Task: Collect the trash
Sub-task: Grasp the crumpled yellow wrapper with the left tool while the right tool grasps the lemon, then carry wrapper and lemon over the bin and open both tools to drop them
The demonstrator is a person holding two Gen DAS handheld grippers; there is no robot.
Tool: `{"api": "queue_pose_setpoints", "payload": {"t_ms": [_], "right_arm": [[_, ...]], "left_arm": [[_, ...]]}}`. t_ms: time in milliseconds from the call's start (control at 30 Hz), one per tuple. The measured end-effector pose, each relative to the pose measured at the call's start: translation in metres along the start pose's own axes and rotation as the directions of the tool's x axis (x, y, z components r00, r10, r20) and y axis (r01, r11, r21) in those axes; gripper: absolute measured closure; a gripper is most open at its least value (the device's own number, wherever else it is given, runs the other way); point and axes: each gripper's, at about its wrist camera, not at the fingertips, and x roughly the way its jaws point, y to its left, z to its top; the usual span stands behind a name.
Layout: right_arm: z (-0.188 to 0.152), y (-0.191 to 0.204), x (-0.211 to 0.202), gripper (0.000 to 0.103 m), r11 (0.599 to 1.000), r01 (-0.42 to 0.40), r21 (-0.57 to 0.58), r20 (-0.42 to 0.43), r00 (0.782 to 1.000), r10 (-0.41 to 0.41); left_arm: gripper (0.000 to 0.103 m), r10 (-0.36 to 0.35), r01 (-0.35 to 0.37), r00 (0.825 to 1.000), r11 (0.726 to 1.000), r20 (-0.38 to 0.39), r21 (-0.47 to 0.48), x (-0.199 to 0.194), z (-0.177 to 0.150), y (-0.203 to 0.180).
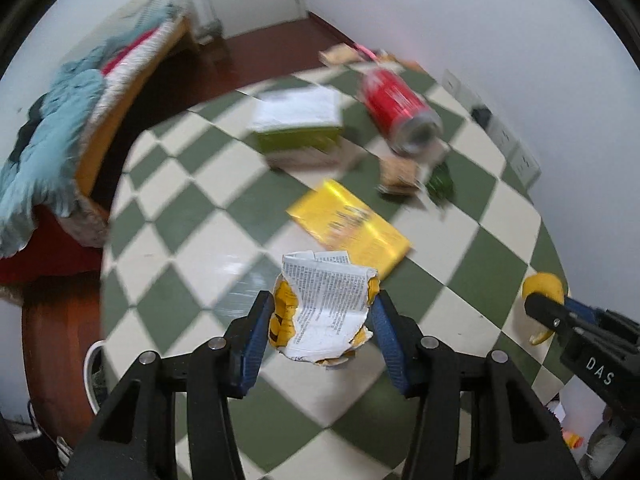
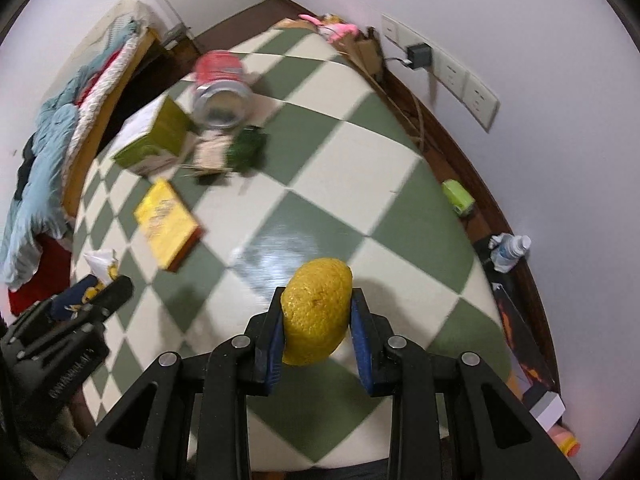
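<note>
Green and white squares cover the counter (image 2: pixel 360 184), and a bed (image 1: pixel 132 52) stands off to one side. The left gripper (image 1: pixel 322 312) has its fingers pinching a crumpled wrapper (image 1: pixel 324 308), held up over the counter. It looks light and thin, so it could tear or slip; the thick crushed middle is the best place to hold.

The right gripper (image 2: pixel 318 316) has its fingers pressed on a yellow peel (image 2: pixel 316 308). It looks bumpy and a bit soft, so a gentle squeeze on its sides should do.

More trash lies farther back: a red can (image 1: pixel 400 110) on its side, which may roll, a green box (image 1: pixel 298 128) and a flat yellow packet (image 1: pixel 348 226). They are blurry. No bin shows, and the small brown and green bits by the can are too smudged to name.
</note>
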Motion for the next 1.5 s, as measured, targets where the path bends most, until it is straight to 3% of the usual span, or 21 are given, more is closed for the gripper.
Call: {"api": "queue_pose_setpoints", "payload": {"t_ms": [233, 467, 667, 800, 1000, 1167, 1300, 1433, 1500], "right_arm": [[0.0, 0.067, -0.036, 0.072, 0.992, -0.087, -0.09, 0.055, 0.994, 0.093], [-0.011, 0.169, -0.062, 0.072, 0.958, -0.185, -0.219, 0.069, 0.976, 0.205], [-0.04, 0.275, -0.053, 0.072, 0.899, -0.285, -0.334, -0.005, 0.954, 0.3], [-0.072, 0.35, -0.019, 0.072, 0.852, -0.347, -0.391, -0.109, 0.937, 0.332], [-0.13, 0.45, 0.064, 0.072, 0.799, -0.398, -0.45, -0.298, 0.911, 0.286], [-0.172, 0.51, 0.143, 0.072, 0.779, -0.392, -0.49, -0.424, 0.888, 0.181], [-0.198, 0.538, 0.197, 0.072, 0.777, -0.363, -0.514, -0.478, 0.874, 0.092], [-0.211, 0.554, 0.233, 0.072, 0.77, -0.336, -0.542, -0.497, 0.867, 0.029], [-0.213, 0.562, 0.25, 0.071, 0.768, -0.321, -0.554, -0.505, 0.863, -0.003]], "left_arm": [[0.056, 0.044, -0.033, 0.993, 0.994, 0.109, -0.103, -0.046, 0.004, 0.087], [0.056, 0.115, -0.076, 0.98, 0.97, 0.164, -0.231, -0.094, -0.016, 0.184], [0.056, 0.201, -0.146, 0.97, 0.932, 0.138, -0.331, -0.115, -0.054, 0.273], [0.056, 0.224, -0.182, 0.973, 0.883, 0.048, -0.431, -0.103, -0.099, 0.345], [0.056, 0.112, -0.163, 0.986, 0.786, -0.121, -0.597, -0.044, -0.172, 0.441], [0.056, -0.043, -0.118, 0.978, 0.702, -0.207, -0.702, 0.02, -0.217, 0.492], [0.053, -0.145, -0.084, 0.959, 0.68, -0.245, -0.728, 0.066, -0.232, 0.515], [0.053, -0.172, -0.1, 0.943, 0.671, -0.285, -0.735, 0.091, -0.235, 0.53], [0.045, -0.186, -0.094, 0.942, 0.651, -0.278, -0.754, 0.093, -0.24, 0.538]]}}
